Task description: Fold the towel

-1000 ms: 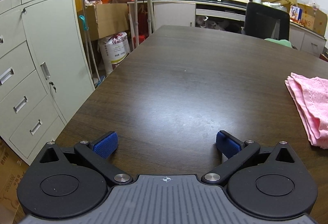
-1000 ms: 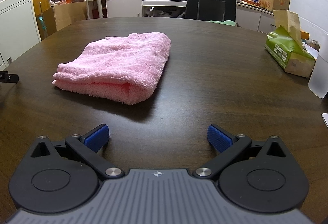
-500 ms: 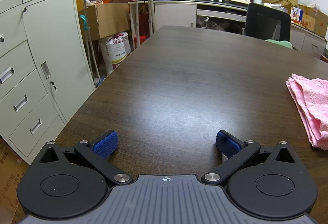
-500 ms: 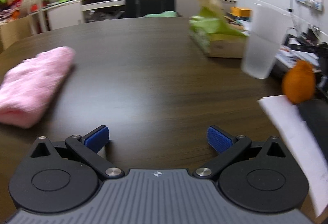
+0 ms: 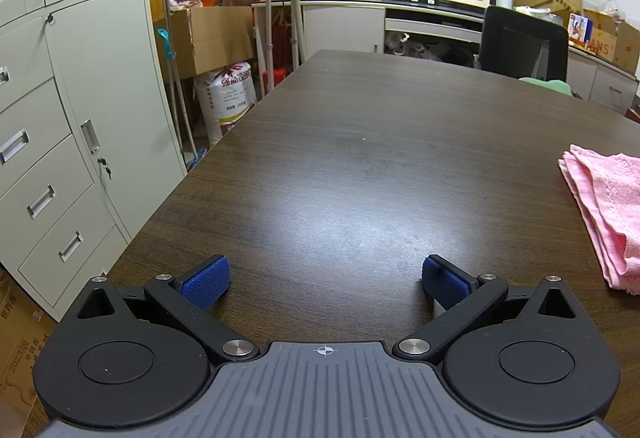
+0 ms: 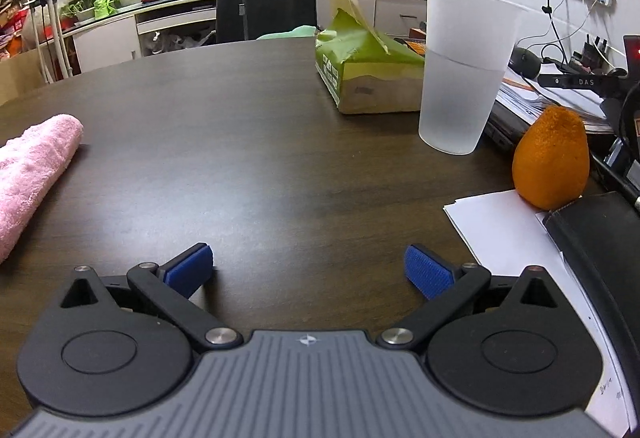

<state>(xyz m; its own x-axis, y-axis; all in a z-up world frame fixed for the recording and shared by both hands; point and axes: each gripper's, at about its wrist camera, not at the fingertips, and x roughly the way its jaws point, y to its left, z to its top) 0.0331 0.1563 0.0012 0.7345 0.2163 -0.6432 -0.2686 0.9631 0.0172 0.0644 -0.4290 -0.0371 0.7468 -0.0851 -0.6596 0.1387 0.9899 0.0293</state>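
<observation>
The pink towel (image 5: 608, 209) lies folded on the dark wooden table (image 5: 360, 157), at the right edge of the left wrist view. My left gripper (image 5: 325, 280) stands open low over bare table, well left of the towel, nothing between its blue pads. In the right wrist view the towel (image 6: 28, 173) shows at the far left edge. My right gripper (image 6: 308, 270) is open over bare wood, to the right of the towel and apart from it.
A frosted plastic cup (image 6: 460, 69), a green tissue box (image 6: 368, 77), an orange fruit (image 6: 552, 157) and white papers (image 6: 508, 234) crowd the table's right side. A black chair (image 5: 524, 45) stands at the far end. Grey cabinets (image 5: 60, 117) line the left, off the table edge.
My right gripper has swung to the right, so the towel slid from the middle of its view to the far left edge. The left gripper has barely moved.
</observation>
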